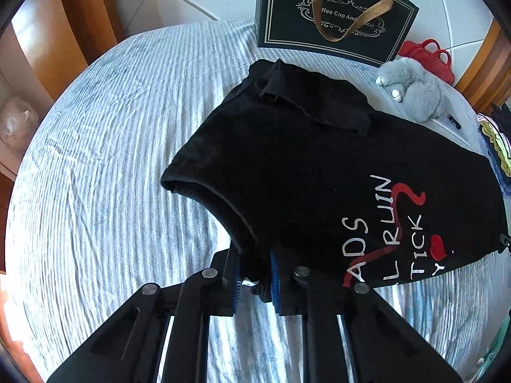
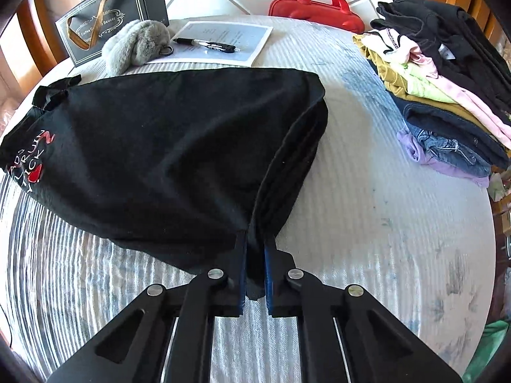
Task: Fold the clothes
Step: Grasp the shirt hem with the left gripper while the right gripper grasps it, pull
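A black T-shirt (image 1: 287, 166) with white and red lettering lies partly folded on the striped bedspread (image 1: 111, 159). My left gripper (image 1: 254, 274) is shut on the shirt's near edge by the sleeve opening, and the cloth lifts a little there. In the right wrist view the same black T-shirt (image 2: 159, 153) stretches leftward, its print at the far left. My right gripper (image 2: 255, 274) is shut on a bunched corner of the cloth, which rises in a ridge from the jaws.
A stack of folded clothes (image 2: 447, 89) sits at the right on the bedspread (image 2: 367, 223). Behind the shirt are a black gift bag (image 1: 332, 12), a grey plush toy (image 1: 412, 89), a red handbag (image 2: 316, 6), and a paper with a pen (image 2: 223, 41).
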A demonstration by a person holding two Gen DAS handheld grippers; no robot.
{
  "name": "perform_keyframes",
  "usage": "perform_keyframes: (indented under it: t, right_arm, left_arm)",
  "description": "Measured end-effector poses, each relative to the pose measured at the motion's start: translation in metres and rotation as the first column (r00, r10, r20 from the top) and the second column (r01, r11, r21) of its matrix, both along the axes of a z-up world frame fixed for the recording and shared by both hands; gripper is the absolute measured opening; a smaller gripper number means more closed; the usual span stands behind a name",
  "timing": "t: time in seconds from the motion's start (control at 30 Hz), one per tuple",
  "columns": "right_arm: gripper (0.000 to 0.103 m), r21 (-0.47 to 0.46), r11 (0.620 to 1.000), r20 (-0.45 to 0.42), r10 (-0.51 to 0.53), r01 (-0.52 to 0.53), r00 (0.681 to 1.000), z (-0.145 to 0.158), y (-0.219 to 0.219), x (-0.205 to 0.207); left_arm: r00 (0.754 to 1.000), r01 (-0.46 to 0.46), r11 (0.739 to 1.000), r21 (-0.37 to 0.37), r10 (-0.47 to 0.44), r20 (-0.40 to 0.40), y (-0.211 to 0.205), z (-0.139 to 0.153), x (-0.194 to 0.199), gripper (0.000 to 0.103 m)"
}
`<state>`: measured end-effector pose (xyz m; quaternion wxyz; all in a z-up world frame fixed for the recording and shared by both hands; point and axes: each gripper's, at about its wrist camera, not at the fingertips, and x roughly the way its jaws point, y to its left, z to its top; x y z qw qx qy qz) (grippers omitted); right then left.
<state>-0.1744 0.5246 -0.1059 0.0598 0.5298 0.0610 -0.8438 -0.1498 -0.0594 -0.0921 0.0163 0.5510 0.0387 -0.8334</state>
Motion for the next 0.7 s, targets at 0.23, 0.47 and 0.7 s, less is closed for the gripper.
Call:
perform_keyframes:
  t: [0.23, 0.47, 0.7]
  right_arm:
    - [0.007, -0.003, 0.999, -0.015, -0.033, 0.033, 0.999, 0.02, 0.004, 0.037]
    - [0.006, -0.002, 0.997, 0.022, -0.072, 0.072, 0.997, 0.03, 0.005, 0.118]
    - [0.007, -0.058, 0.992, 0.12, -0.103, 0.111, 0.987, 0.014, 0.009, 0.201]
  left_arm:
    - [0.999, 0.029, 1.0, 0.01, -0.029, 0.017, -0.003, 0.015, 0.053, 0.013]
    - [0.996, 0.067, 0.997, 0.031, -0.069, 0.052, -0.016, 0.018, 0.136, 0.013]
    - [0.995, 0.073, 0.997, 0.004, -0.073, 0.069, -0.039, 0.01, 0.196, 0.008]
